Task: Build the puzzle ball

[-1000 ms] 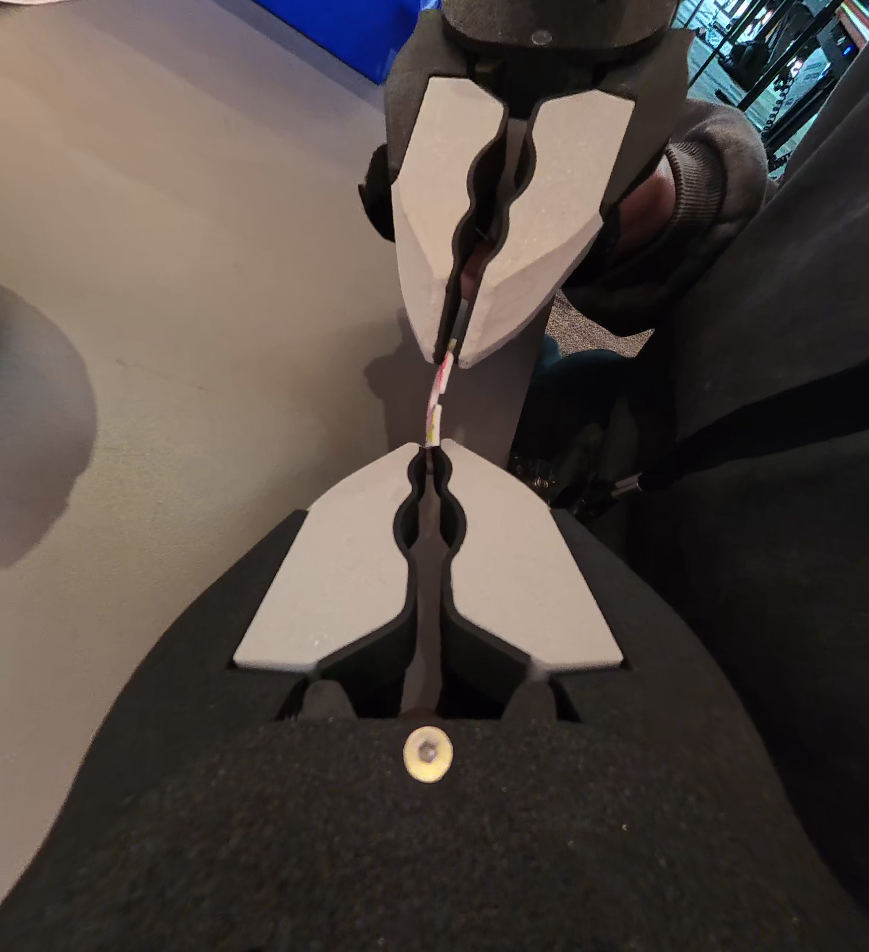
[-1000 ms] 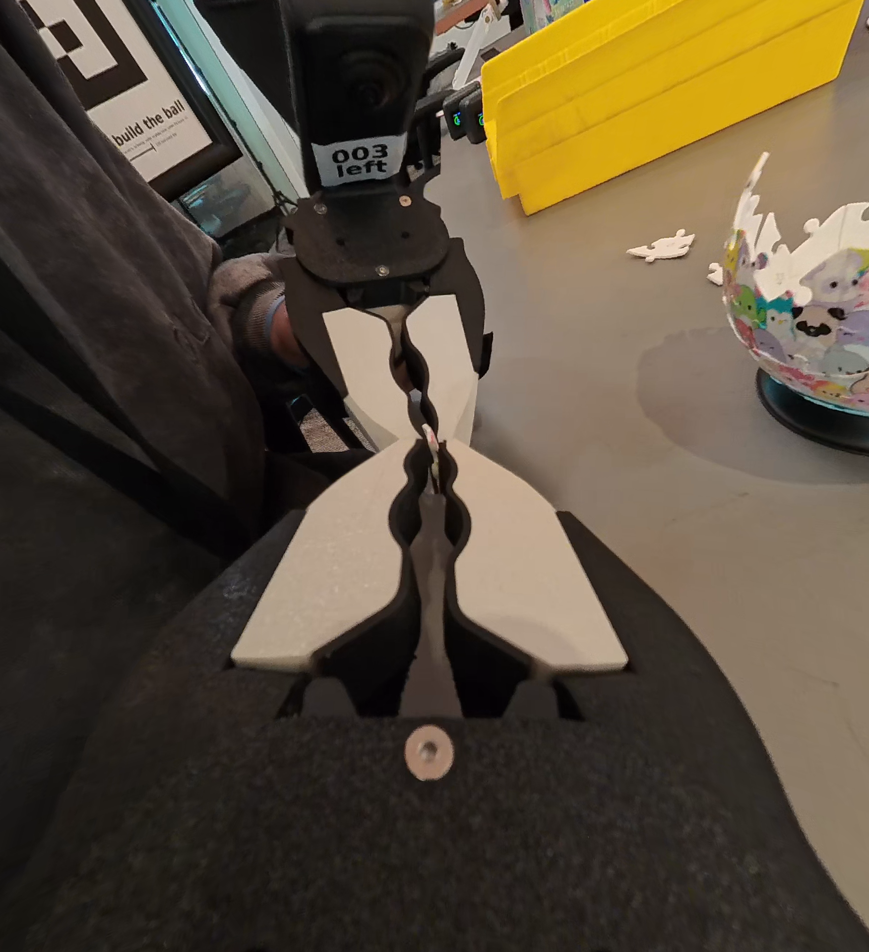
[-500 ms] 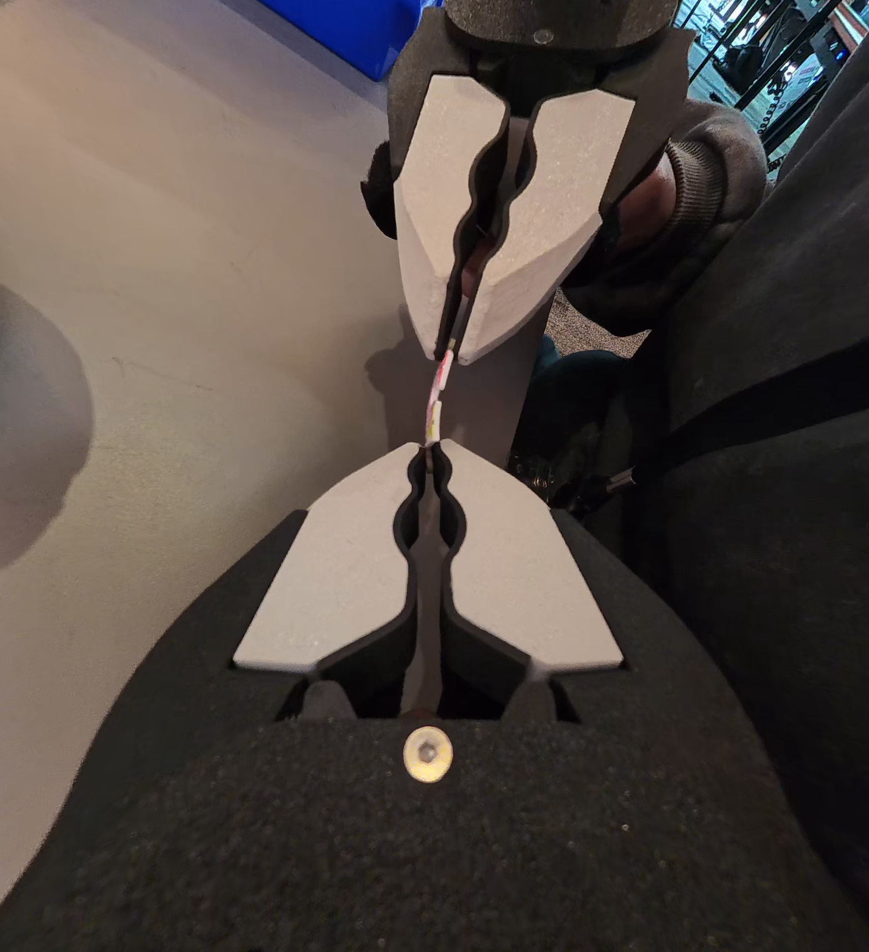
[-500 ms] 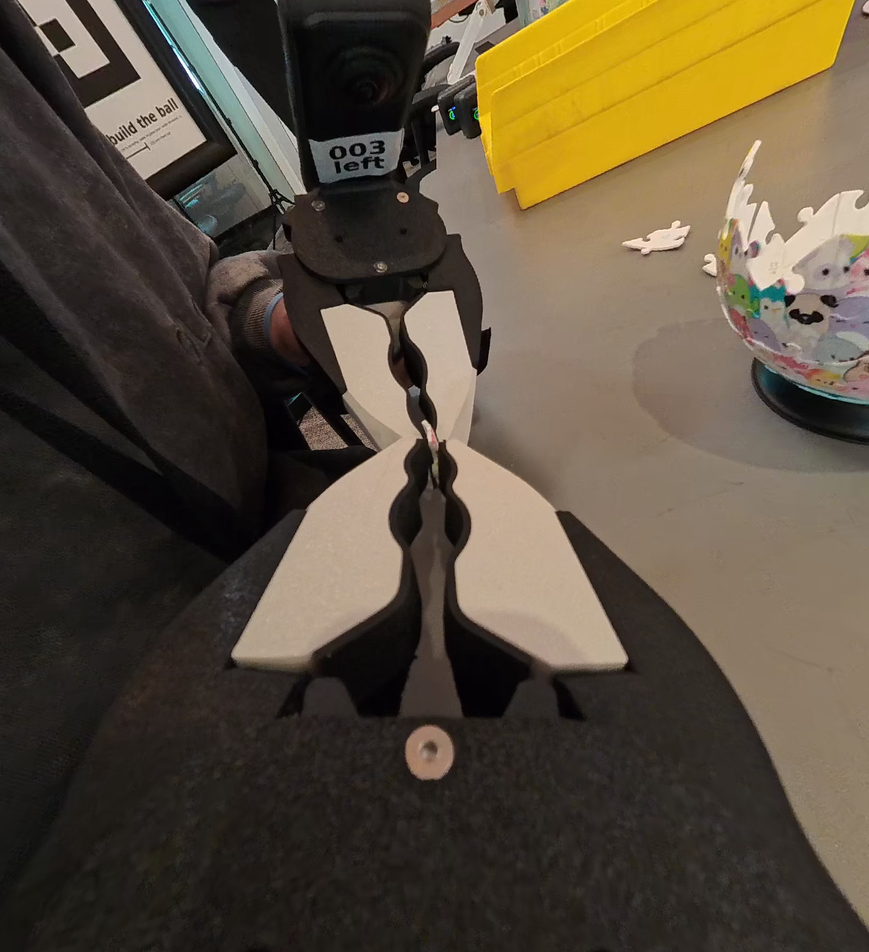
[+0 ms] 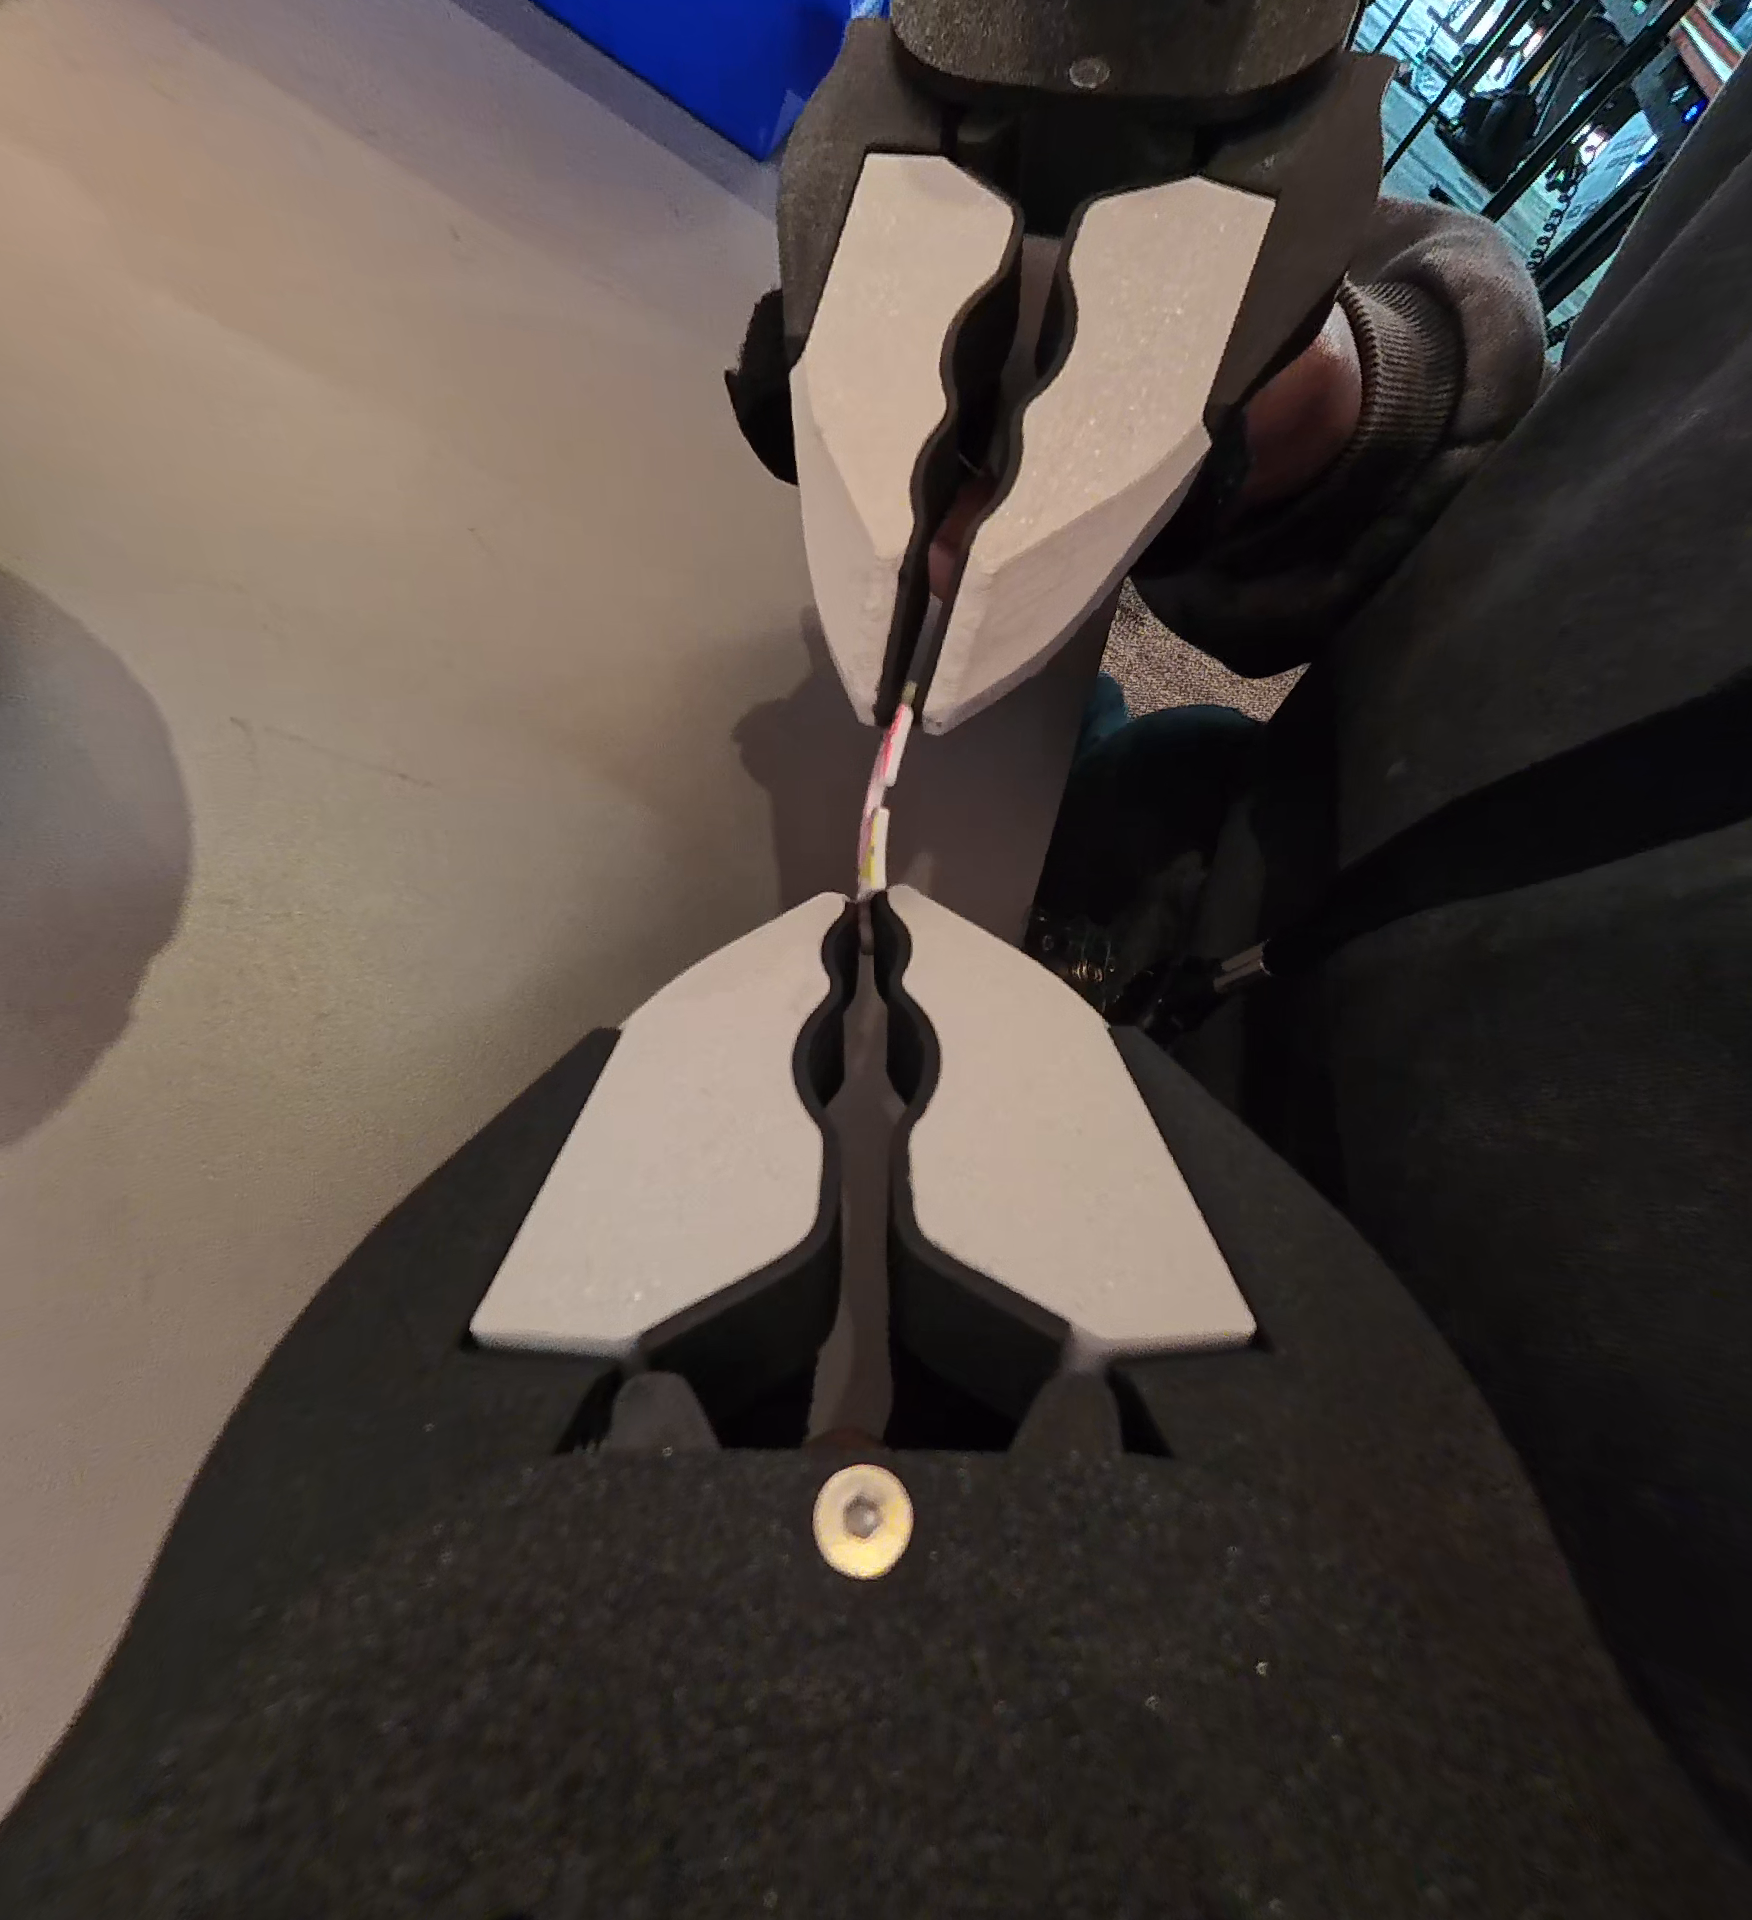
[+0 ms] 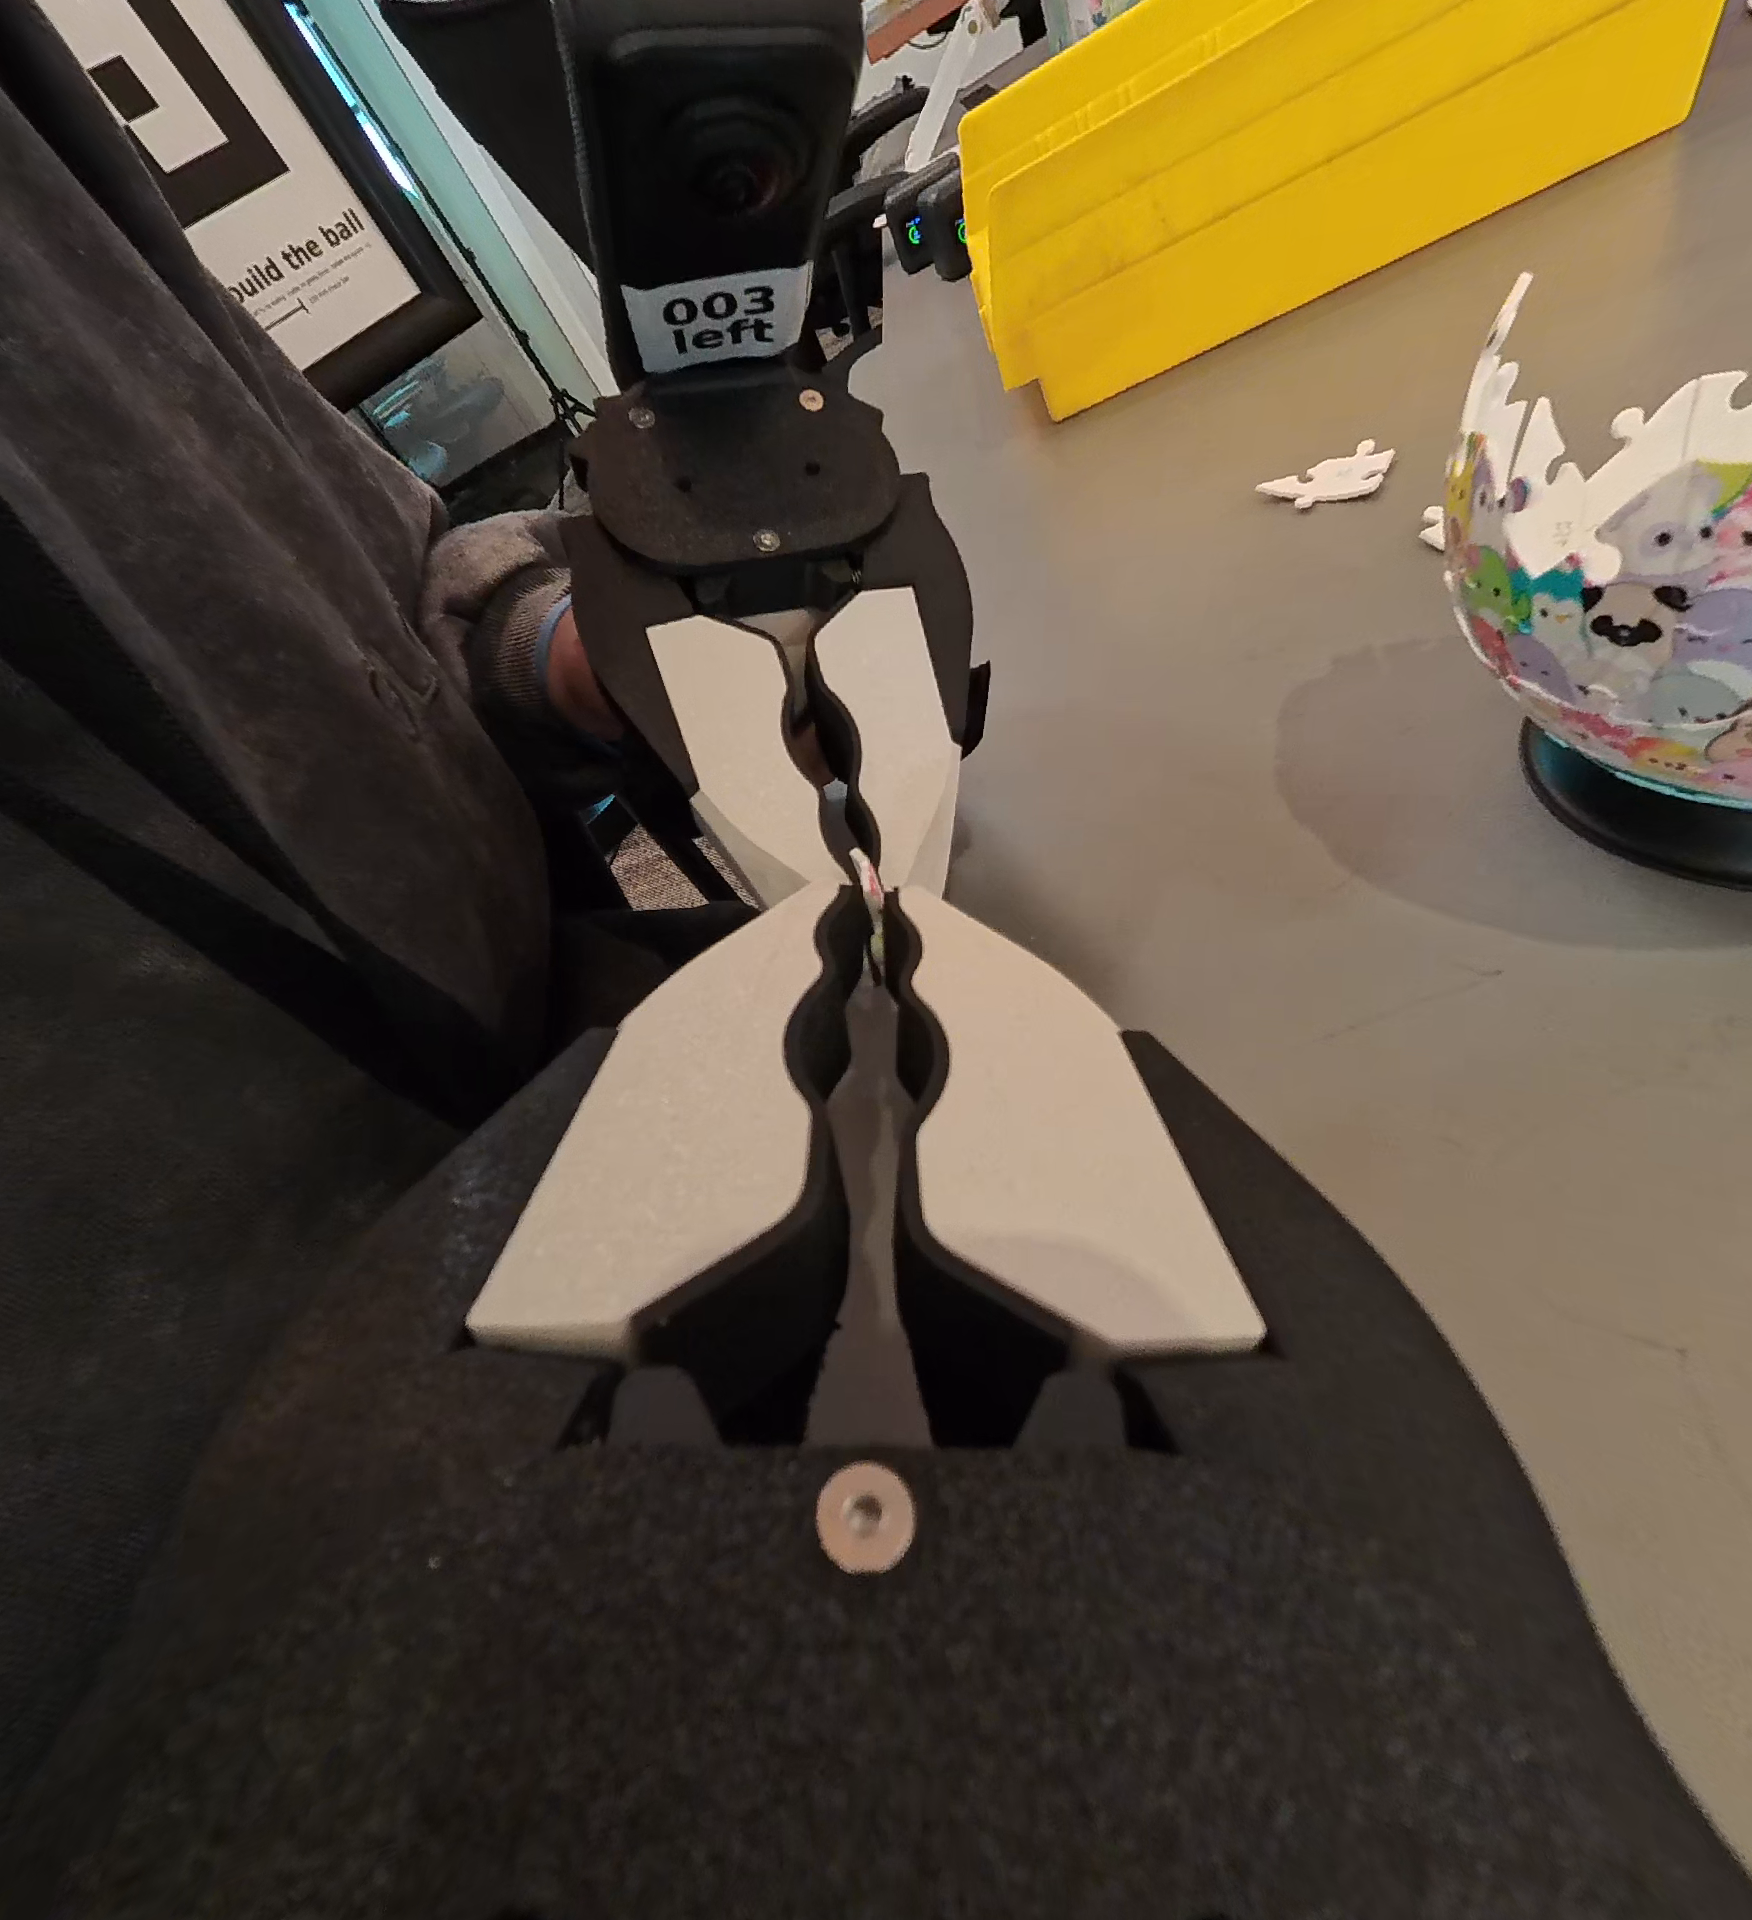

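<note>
A thin puzzle piece [image 5: 882,810], seen edge-on with pink and yellow print, spans the gap between both grippers. My left gripper [image 5: 867,906] is shut on its near end. My right gripper [image 5: 908,717] faces it tip to tip and is shut on the far end. In the right wrist view the piece [image 6: 870,920] sits between my right gripper's [image 6: 867,909] pads, and the left gripper [image 6: 867,871] meets it head-on. The half-built puzzle ball [image 6: 1661,623], a colourful open bowl with jagged white edges, stands on a black ring stand [image 6: 1682,831] on the grey table to the right.
Loose white pieces [image 6: 1329,480] lie on the table [image 6: 1371,1143] left of the ball. A yellow bin [image 6: 1319,177] stands behind them and a blue bin [image 5: 747,62] at the far edge. A person's dark sleeves and torso [image 6: 176,831] fill the side by the table edge. Less than 4 cm separates the two grippers' tips.
Almost nothing. Both grippers stay tip to tip, shut on the piece, with only a slight drift of the views.
</note>
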A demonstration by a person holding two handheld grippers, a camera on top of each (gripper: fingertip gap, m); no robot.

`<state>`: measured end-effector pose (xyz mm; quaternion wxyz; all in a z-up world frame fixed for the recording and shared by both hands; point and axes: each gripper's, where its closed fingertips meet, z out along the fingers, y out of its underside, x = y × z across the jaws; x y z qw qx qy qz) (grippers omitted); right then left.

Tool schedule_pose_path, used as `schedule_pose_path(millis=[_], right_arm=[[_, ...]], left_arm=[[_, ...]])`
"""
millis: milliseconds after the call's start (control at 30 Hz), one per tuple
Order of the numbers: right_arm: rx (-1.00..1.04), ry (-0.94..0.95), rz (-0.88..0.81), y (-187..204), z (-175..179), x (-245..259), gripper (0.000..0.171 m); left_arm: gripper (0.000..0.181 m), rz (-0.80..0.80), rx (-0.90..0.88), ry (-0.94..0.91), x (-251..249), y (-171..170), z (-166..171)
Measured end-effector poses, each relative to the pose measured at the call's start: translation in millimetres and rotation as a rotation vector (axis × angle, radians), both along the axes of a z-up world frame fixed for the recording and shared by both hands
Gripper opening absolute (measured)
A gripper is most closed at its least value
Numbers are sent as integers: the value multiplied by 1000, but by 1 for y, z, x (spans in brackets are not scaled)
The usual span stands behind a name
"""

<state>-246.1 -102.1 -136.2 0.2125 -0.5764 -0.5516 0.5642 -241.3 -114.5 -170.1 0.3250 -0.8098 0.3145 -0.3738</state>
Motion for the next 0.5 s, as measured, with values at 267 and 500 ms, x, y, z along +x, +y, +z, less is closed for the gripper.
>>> schedule_pose_path(millis=[267,500], right_arm=[[0,-4,2,0,-1,0,4],[3,-16,-10,2,-3,-2,4]], left_arm=[[2,-3,-8,-1,0,-1,-1],[2,7,-41,-19,-2,2,-3]])
